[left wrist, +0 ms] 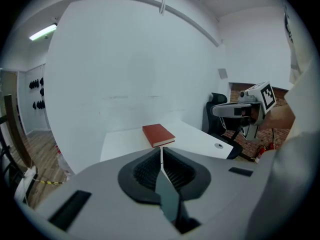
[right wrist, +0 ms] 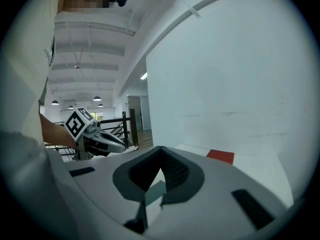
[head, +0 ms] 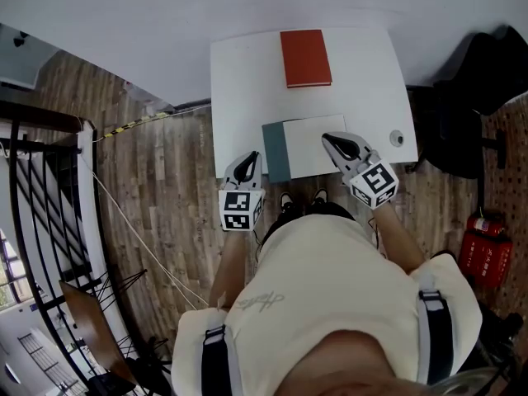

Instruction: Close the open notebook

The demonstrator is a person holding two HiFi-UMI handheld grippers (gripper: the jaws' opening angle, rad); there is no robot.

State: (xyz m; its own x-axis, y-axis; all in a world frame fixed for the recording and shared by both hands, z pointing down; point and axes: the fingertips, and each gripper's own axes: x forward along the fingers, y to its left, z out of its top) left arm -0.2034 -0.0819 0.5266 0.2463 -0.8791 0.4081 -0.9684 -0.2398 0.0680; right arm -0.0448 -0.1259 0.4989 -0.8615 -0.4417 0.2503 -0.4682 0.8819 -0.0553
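Note:
The open notebook lies near the white table's (head: 239,81) front edge. Its grey-teal cover (head: 275,151) is spread to the left and a white page (head: 315,144) faces up on the right. My left gripper (head: 247,165) hovers at the table's front edge just left of the cover, jaws together and empty. My right gripper (head: 338,145) sits over the page's right edge, its jaws also together. The left gripper view shows shut pads (left wrist: 161,153) with a teal sliver (left wrist: 167,194) beneath them. In the right gripper view the closed jaws (right wrist: 161,151) frame teal and white patches below.
A closed red book (head: 305,57) lies at the table's far edge, against a white wall. A cable hole (head: 397,138) is at the table's right. A black office chair (head: 474,97) and a red fire extinguisher (head: 487,250) stand to the right, a black railing (head: 41,221) to the left.

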